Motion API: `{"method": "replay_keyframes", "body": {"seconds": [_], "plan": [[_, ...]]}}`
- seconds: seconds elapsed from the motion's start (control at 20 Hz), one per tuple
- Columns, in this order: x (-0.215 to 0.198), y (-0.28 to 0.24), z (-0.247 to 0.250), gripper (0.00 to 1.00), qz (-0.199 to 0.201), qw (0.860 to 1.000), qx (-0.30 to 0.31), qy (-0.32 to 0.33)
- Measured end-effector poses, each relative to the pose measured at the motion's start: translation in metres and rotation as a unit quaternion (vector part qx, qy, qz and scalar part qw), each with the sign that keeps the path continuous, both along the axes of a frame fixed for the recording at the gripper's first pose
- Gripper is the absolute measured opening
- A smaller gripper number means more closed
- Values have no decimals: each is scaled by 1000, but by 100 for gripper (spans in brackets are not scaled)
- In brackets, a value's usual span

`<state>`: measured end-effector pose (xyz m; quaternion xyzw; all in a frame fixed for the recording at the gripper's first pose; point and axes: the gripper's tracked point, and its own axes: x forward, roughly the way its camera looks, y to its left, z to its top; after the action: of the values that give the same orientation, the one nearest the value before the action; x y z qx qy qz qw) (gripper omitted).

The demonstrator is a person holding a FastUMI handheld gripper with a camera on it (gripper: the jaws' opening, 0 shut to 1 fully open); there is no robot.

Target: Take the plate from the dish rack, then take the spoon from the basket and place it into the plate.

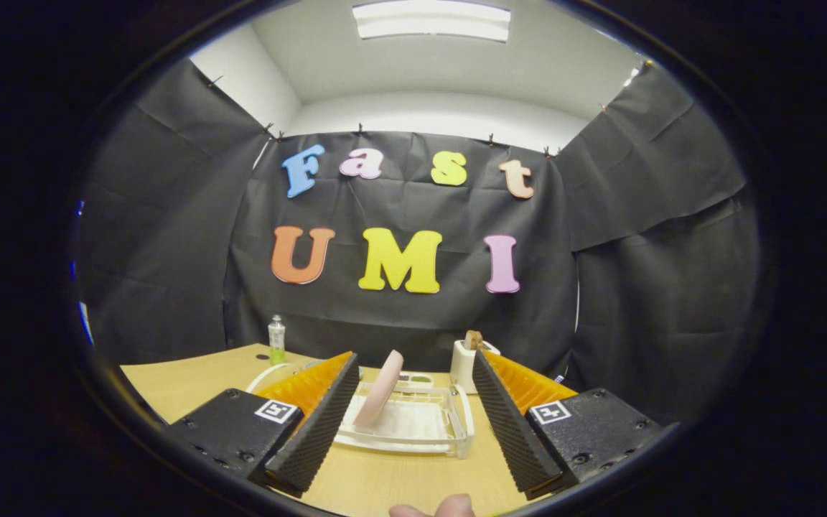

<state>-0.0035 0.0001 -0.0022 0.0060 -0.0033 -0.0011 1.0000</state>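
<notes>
A pink plate (pixel 381 388) stands on edge in a clear plastic dish rack (pixel 413 424) on the wooden table, just ahead of my fingers and between their lines. My gripper (pixel 413 420) is open, with nothing held between its two fingers (pixel 320 424). A white basket (pixel 465 365) stands behind the rack's right end, with a brown spoon handle (pixel 473 339) sticking up out of it.
A small bottle with a green base (pixel 276 340) stands at the table's far left, near the black cloth wall. The wooden table (pixel 191 380) runs back to that wall. A person's fingertips (pixel 433 508) show at the near edge, below the gripper.
</notes>
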Motion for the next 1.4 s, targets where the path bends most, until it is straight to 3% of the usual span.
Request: {"method": "replay_keyframes", "body": {"seconds": [0.7, 1.0, 1.15, 1.4], "plan": [[28, -37, -32, 100, 23, 999, 19, 43], [70, -66, -14, 100, 38, 997, 2, 64], [98, -61, -4, 100, 66, 993, -7, 93], [137, -29, 20, 100, 133, 976, -5, 173]]}}
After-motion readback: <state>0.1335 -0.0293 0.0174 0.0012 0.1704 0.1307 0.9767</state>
